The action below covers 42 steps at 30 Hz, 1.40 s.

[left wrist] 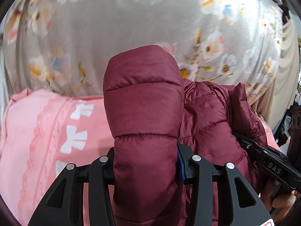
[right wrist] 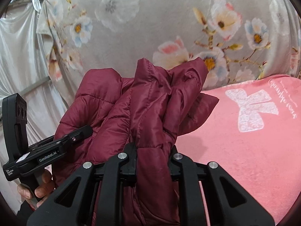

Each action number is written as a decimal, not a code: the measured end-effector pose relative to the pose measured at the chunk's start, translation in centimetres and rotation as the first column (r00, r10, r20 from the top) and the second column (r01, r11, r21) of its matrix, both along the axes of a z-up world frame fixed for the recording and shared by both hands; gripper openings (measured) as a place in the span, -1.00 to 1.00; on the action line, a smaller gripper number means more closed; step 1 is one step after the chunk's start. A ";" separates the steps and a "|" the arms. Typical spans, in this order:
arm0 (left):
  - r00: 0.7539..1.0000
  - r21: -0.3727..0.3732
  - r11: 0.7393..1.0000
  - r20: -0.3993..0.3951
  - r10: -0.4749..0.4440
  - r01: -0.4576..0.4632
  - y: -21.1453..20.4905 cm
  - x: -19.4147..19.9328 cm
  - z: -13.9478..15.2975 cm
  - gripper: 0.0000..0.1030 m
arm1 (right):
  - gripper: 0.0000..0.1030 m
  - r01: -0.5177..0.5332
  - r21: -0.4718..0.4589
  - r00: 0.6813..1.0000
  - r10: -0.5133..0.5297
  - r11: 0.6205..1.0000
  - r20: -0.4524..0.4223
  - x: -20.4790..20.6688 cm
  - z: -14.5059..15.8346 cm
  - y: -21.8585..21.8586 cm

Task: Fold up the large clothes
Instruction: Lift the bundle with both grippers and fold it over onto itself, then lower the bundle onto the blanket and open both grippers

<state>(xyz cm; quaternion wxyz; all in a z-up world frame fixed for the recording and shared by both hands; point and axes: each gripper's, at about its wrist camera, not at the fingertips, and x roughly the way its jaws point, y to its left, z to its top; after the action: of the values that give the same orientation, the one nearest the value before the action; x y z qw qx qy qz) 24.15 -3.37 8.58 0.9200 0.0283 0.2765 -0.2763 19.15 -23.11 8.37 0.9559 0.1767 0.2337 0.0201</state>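
Maroon puffer jacket (left wrist: 144,113) clamped by left gripper (left wrist: 145,162) and right gripper (right wrist: 153,156), side by side above pink blanket (right wrist: 244,141).

A maroon quilted jacket (left wrist: 146,113) fills the middle of the frame, one padded fold clamped between the fingers of the left hand-held gripper (left wrist: 145,162) at the near edge. To the right, the right hand-held gripper (left wrist: 242,141) — black, lettered "DAS" — bites into the jacket's side, a hand (left wrist: 280,199) on its grip. Beneath lies a pink blanket (left wrist: 37,131) with white bows; beyond it, a grey floral bedcover (left wrist: 112,28), blurred.
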 end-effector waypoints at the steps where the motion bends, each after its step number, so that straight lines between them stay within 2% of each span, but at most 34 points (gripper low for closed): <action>1: 1.000 0.002 1.000 -0.024 0.006 -0.006 0.3 1.3 -1.1 -0.20 | -0.72 -0.002 0.006 1.000 0.002 1.000 -0.018 1.0 -0.9 0.1; 7: 0.984 0.054 0.996 -0.158 0.080 -0.072 1.4 7.0 -7.8 -0.19 | -0.72 -0.014 0.087 0.987 0.028 0.996 -0.160 7.0 -7.7 0.5; 9: 0.974 0.088 0.991 -0.192 0.120 -0.105 1.8 8.7 -10.1 -0.14 | -0.70 -0.012 0.082 0.979 0.029 0.997 -0.203 8.7 -9.7 0.8; 10: 0.968 0.096 0.987 -0.203 0.149 -0.131 2.3 9.5 -11.1 -0.04 | -0.68 -0.009 0.085 0.976 0.027 0.996 -0.217 9.4 -10.6 0.8; 14: 0.946 0.023 0.984 -0.273 0.173 -0.174 5.0 11.1 -12.5 0.22 | -0.29 0.005 0.130 0.976 0.024 0.992 -0.217 9.8 -11.7 0.0; 17: 0.948 0.061 0.983 -0.263 0.182 -0.171 5.3 10.6 -12.3 0.27 | 0.13 0.046 0.152 0.971 -0.008 0.987 -0.241 8.8 -12.4 -1.1; 19: 0.952 0.108 0.980 -0.240 0.188 -0.166 5.2 9.4 -11.8 0.28 | 0.23 0.048 0.179 0.964 0.001 0.983 -0.264 8.8 -13.0 -1.7; 22: 0.962 0.162 0.976 -0.206 0.180 -0.148 4.9 8.0 -11.7 0.35 | 0.23 0.013 0.278 0.944 0.079 0.961 -0.319 9.2 -14.6 -2.1; 25: 0.960 0.166 0.973 -0.204 0.190 -0.157 4.7 7.8 -12.3 0.36 | 0.23 0.011 0.403 0.939 0.130 0.915 -0.320 9.5 -16.1 -2.6; 26: 0.960 0.159 0.974 -0.203 0.193 -0.162 4.7 8.0 -12.6 0.36 | 0.16 0.000 0.446 0.939 0.154 0.895 -0.309 9.6 -16.7 -2.6; 27: 0.959 0.147 0.976 -0.208 0.192 -0.163 4.7 8.2 -12.8 0.36 | -0.01 -0.021 0.471 0.938 0.180 0.882 -0.296 9.8 -16.9 -2.5; 28: 0.958 0.128 0.978 -0.216 0.187 -0.162 4.7 8.4 -13.0 0.38 | -0.07 -0.031 0.477 0.937 0.192 0.878 -0.292 9.9 -17.0 -2.4; 30: 0.957 0.098 0.982 -0.225 0.182 -0.163 4.7 9.0 -13.2 0.38 | -0.40 -0.054 0.477 0.938 0.208 0.877 -0.276 10.1 -16.5 -2.1; 33: 0.959 0.096 0.982 -0.219 0.182 -0.164 4.1 9.9 -13.2 0.39 | -0.61 -0.076 0.420 0.954 0.189 0.904 -0.235 9.6 -14.1 -1.9; 36: 0.963 0.085 0.986 -0.216 0.158 -0.143 3.0 11.0 -12.9 0.36 | -0.63 -0.073 0.329 0.973 0.140 0.942 -0.185 8.9 -11.8 -1.5; 38: 0.965 0.089 0.986 -0.210 0.156 -0.140 2.0 11.7 -13.0 0.36 | -0.63 -0.040 0.249 0.973 0.094 0.968 -0.209 9.4 -11.8 -1.4; 40: 0.967 0.116 0.980 -0.180 0.181 -0.162 0.9 12.4 -13.3 0.37 | -0.61 -0.010 0.243 0.964 0.075 0.970 -0.257 10.3 -13.1 -2.0; 42: 0.966 0.123 0.976 -0.166 0.198 -0.179 0.4 12.7 -13.4 0.40 | -0.41 0.011 0.272 0.960 0.066 0.962 -0.273 10.7 -14.7 -2.9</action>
<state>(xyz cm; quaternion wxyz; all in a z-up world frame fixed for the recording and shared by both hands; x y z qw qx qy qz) 36.89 -2.99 -4.78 0.9109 0.0264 0.3733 -0.1738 29.88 -25.99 -6.34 0.8798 0.3034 0.3637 0.0400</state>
